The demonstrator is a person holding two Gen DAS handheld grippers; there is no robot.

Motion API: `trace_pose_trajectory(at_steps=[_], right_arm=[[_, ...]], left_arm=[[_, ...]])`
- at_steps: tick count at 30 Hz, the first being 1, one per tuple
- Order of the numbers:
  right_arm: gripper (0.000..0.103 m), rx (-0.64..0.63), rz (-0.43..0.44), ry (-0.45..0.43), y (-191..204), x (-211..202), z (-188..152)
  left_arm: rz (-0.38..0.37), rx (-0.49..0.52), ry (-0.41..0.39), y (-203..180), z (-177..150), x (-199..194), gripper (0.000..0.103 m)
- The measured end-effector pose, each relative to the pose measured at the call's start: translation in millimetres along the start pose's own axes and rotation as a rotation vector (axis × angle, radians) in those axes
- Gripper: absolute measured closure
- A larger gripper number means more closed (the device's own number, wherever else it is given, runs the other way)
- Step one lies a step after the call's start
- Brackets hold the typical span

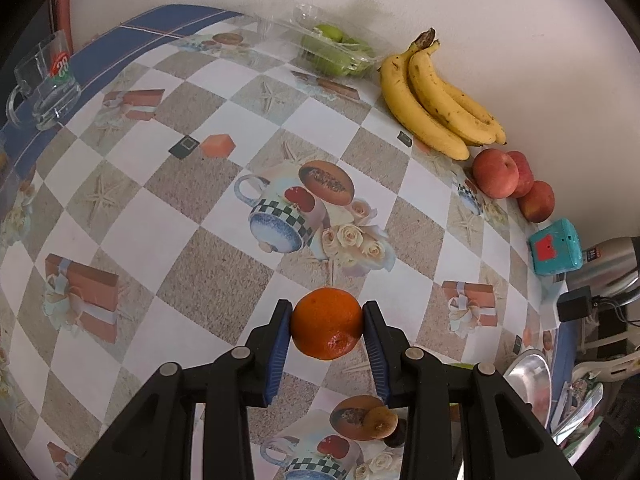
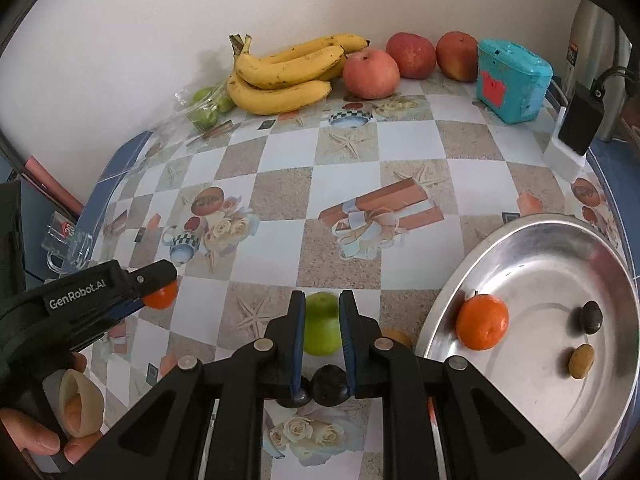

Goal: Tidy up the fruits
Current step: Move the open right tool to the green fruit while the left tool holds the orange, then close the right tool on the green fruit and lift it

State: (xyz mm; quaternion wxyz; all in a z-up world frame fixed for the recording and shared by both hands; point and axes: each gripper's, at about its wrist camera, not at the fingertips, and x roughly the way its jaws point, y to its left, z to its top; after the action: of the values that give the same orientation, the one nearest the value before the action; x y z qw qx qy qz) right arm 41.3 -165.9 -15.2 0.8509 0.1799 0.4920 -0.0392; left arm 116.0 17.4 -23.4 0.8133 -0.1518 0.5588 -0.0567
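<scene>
Left gripper clamped on an orange, blue pads pressed to both its sides, held above the checked tablecloth. Right gripper closed on a green fruit, fingers narrow around it, with a dark plum seen just below between the finger bases. To the right, a metal dish holding a second orange, a dark fruit and a small yellowish one. Along the white wall: bananas, three red apples and green fruit in a clear plastic pack. Beside the apples, a teal box; past it, a black adapter and a steel flask. At the far left edge, a glass mug with a red-and-green logo, not legible. "GenRobot.AI" printed on the left gripper's body, as seen from the right wrist.
</scene>
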Motion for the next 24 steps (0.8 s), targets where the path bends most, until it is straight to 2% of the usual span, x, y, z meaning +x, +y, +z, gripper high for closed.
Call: trace_pose_trajectory(at_steps=[3,5,7,9,21,24], right_arm=[[0.081,-0.004,-0.035,0.001,-0.9,4.6,-0.3],[0.068,-0.002,-0.045,0.009,-3.1,7.2,-1.0],[0.062,0.003,-0.052,0.016,-4.8,10.9,-1.8],[0.062,-0.011,-0.088,0.015,-4.5,15.5,-3.2],[0.061,-0.089,-0.097,0.0,4.7,21.0,-3.7],[0.054,-0.103,-0.107,0.005,5.5,23.1,-4.9]], left_arm=[[-0.006,-0.001,0.002,0.2,0.5,-0.2,0.065],[-0.009,-0.004,0.005,0.2,0.2,-0.1,0.065],[-0.011,-0.005,0.007,0.2,0.2,-0.2,0.065],[-0.011,-0.004,0.006,0.1,0.4,-0.4,0.065],[-0.014,0.014,0.014,-3.7,-0.7,2.0,0.065],[-0.016,0.016,0.014,-4.2,-1.1,1.8,0.065]])
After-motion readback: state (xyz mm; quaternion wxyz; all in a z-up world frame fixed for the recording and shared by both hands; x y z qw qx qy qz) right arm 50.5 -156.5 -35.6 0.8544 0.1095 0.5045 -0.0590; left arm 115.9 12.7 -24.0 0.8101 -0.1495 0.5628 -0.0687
